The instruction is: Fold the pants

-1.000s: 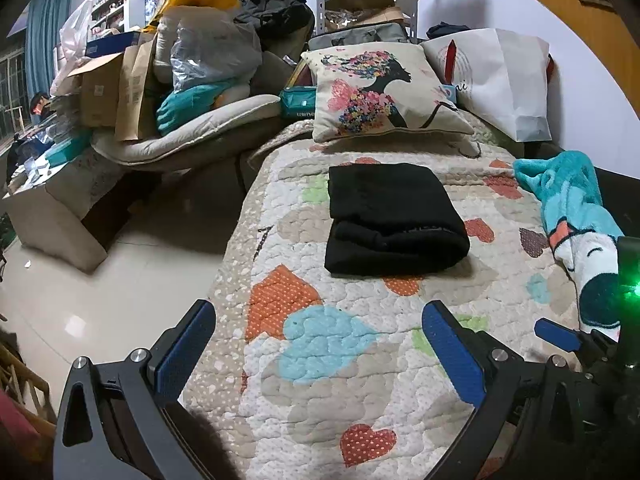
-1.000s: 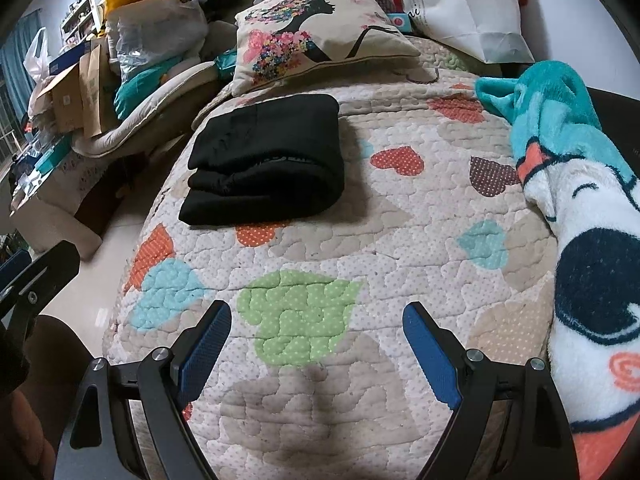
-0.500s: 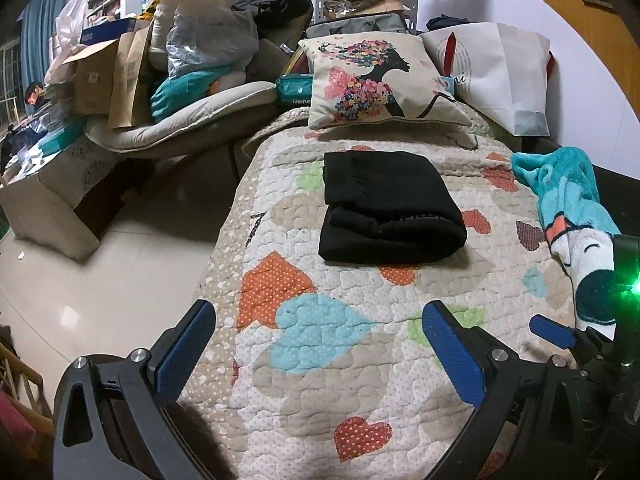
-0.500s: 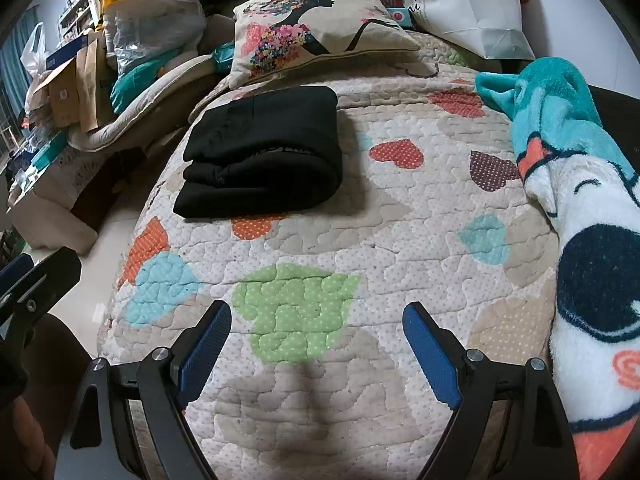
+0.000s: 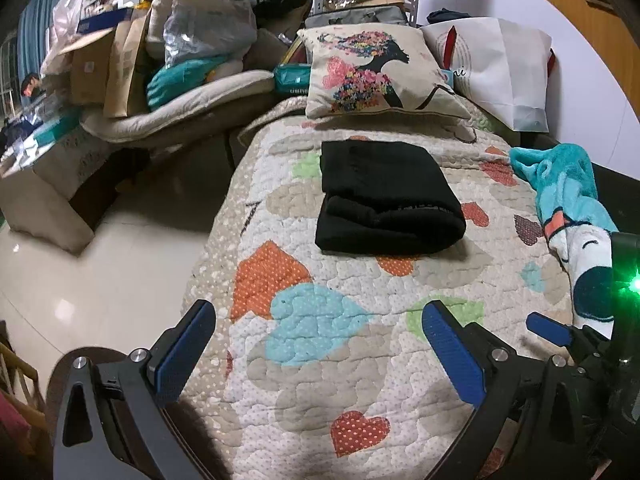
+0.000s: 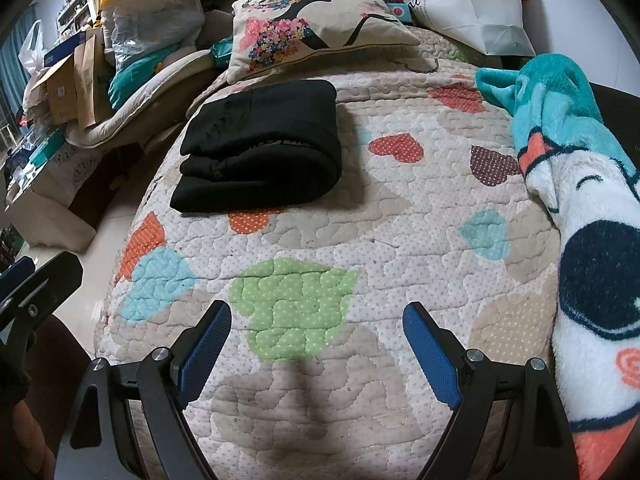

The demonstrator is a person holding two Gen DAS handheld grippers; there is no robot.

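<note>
- Black pants (image 5: 386, 196): a squared, layered bundle on the quilt (image 5: 320, 364), at about 12 o'clock in the left view and 11 o'clock in the right view (image 6: 260, 144). Rolled edge faces the cameras. Judged: folding looks complete.
- Left gripper (image 5: 316, 344): jaws wide apart, holding nothing, over the near quilt, well apart from the pants.
- Right gripper (image 6: 316, 342): likewise spread wide and empty, well short of the bundle. Judged: both stand off because the fold needs no further grip.
- Pillow (image 5: 376, 74): at 12 o'clock beyond the pants, near them but not touching.
- Blanket (image 6: 580, 216): teal and white, heaped at 3 o'clock, apart from the pants.
- Left view only: floor (image 5: 100, 264) at 9 o'clock, and the right gripper's tip at 4 o'clock.
- Right view only: blanket's cartoon face in full, and a gripper shadow on the quilt at 6 o'clock.
</note>
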